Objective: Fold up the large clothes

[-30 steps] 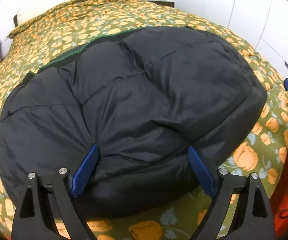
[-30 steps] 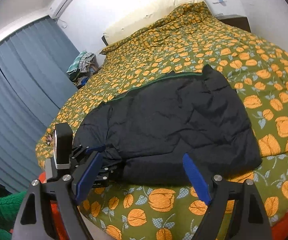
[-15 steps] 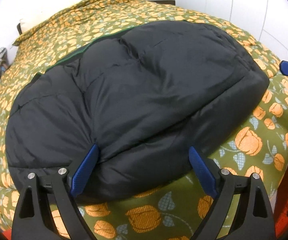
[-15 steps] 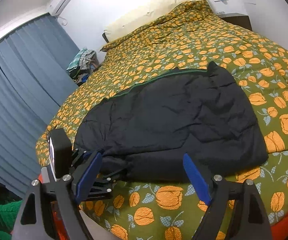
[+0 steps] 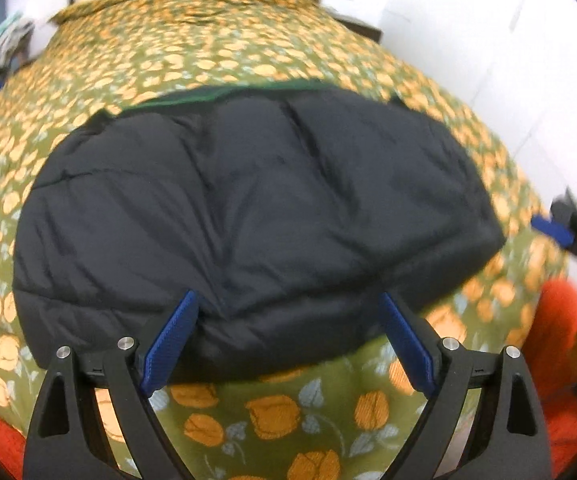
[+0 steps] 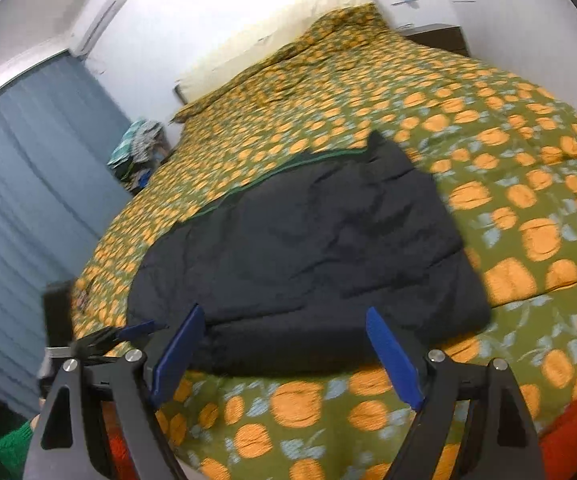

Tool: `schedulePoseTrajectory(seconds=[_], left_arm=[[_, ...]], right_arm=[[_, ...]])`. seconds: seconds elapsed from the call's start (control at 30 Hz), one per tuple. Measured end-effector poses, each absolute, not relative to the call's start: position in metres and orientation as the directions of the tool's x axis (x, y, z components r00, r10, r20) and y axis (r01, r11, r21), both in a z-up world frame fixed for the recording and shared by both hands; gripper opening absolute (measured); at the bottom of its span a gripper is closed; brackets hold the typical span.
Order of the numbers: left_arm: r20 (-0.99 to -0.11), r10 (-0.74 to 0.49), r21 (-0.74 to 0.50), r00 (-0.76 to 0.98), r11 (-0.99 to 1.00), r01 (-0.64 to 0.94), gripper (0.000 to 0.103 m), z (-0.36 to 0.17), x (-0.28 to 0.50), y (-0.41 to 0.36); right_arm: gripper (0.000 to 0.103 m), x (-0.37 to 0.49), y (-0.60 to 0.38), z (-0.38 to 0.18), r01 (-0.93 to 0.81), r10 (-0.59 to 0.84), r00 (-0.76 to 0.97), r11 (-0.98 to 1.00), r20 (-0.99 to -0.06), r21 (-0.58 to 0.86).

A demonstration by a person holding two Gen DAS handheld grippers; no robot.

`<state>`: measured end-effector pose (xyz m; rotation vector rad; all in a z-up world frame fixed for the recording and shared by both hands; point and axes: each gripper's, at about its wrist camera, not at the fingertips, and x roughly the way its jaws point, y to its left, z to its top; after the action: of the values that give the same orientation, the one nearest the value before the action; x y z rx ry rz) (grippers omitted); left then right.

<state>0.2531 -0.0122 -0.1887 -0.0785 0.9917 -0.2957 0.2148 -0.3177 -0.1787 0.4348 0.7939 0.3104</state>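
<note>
Both grippers have drawn back from the jacket's near edge since a second ago. Blue curtains [image 6: 28, 200] hang at left, then a clothes heap [image 6: 138, 152], then the bed [image 6: 508, 140] under an orange-flowered green cover. Black puffer jacket [image 5: 256, 216] lies folded, puffy and creased, near the bed's foot. Left gripper [image 5: 288, 336] and right gripper [image 6: 284, 344] gape wide, holding nothing.

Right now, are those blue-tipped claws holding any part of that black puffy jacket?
No. The left gripper and right gripper both stand open just short of the black puffer jacket, which lies folded on the bedspread; nothing is held.
</note>
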Motion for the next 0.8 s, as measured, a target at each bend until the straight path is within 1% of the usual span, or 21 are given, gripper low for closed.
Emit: schedulePoseTrajectory(seconds=[0.07, 0.1, 0.17, 0.23, 0.33, 0.4, 0.47, 0.6, 0.67, 0.7, 0.73, 0.8], left_arm=[[-0.799, -0.307, -0.254, 0.517, 0.952, 0.174, 0.092, -0.182, 0.270, -0.002], [-0.798, -0.306, -0.260, 0.519, 0.952, 0.162, 0.092, -0.180, 0.277, -0.001], [-0.795, -0.287, -0.248, 0.534, 0.958, 0.146, 0.092, -0.177, 0.295, -0.003], [-0.801, -0.267, -0.226, 0.536, 0.964, 0.143, 0.092, -0.178, 0.313, -0.008], [-0.827, -0.254, -0.202, 0.502, 0.967, 0.157, 0.092, -0.191, 0.331, -0.018], [-0.848, -0.211, -0.158, 0.485, 0.976, 0.149, 0.092, -0.204, 0.339, -0.025], [-0.864, -0.203, -0.155, 0.461, 0.978, 0.140, 0.092, -0.217, 0.344, -0.028], [-0.859, -0.198, -0.141, 0.472, 0.978, 0.153, 0.095, -0.228, 0.344, -0.030], [-0.863, -0.203, -0.145, 0.463, 0.977, 0.158, 0.095, -0.231, 0.345, -0.029], [-0.864, -0.207, -0.150, 0.459, 0.976, 0.159, 0.095, -0.232, 0.345, -0.028], [-0.864, -0.213, -0.155, 0.456, 0.975, 0.160, 0.095, -0.233, 0.347, -0.027], [-0.863, -0.218, -0.160, 0.455, 0.974, 0.162, 0.096, -0.234, 0.348, -0.027]], right_arm=[[0.085, 0.221, -0.332, -0.177, -0.060, 0.385, 0.679, 0.878, -0.626, 0.475], [0.085, 0.227, -0.339, -0.177, -0.033, 0.361, 0.680, 0.885, -0.638, 0.465], [0.085, 0.237, -0.356, -0.181, 0.015, 0.321, 0.681, 0.893, -0.659, 0.450], [0.085, 0.251, -0.372, -0.186, 0.034, 0.316, 0.676, 0.889, -0.666, 0.456], [0.085, 0.278, -0.389, -0.196, 0.018, 0.369, 0.647, 0.868, -0.667, 0.497], [0.085, 0.302, -0.397, -0.208, 0.015, 0.390, 0.620, 0.861, -0.680, 0.508], [0.085, 0.321, -0.402, -0.223, 0.005, 0.426, 0.588, 0.848, -0.688, 0.530], [0.085, 0.347, -0.406, -0.252, 0.017, 0.482, 0.542, 0.813, -0.688, 0.583], [0.085, 0.360, -0.405, -0.269, -0.001, 0.549, 0.507, 0.771, -0.664, 0.637], [0.086, 0.365, -0.405, -0.277, 0.001, 0.569, 0.493, 0.756, -0.658, 0.655], [0.090, 0.368, -0.405, -0.283, 0.004, 0.584, 0.481, 0.745, -0.655, 0.667], [0.091, 0.374, -0.404, -0.293, 0.003, 0.601, 0.466, 0.733, -0.649, 0.680]])
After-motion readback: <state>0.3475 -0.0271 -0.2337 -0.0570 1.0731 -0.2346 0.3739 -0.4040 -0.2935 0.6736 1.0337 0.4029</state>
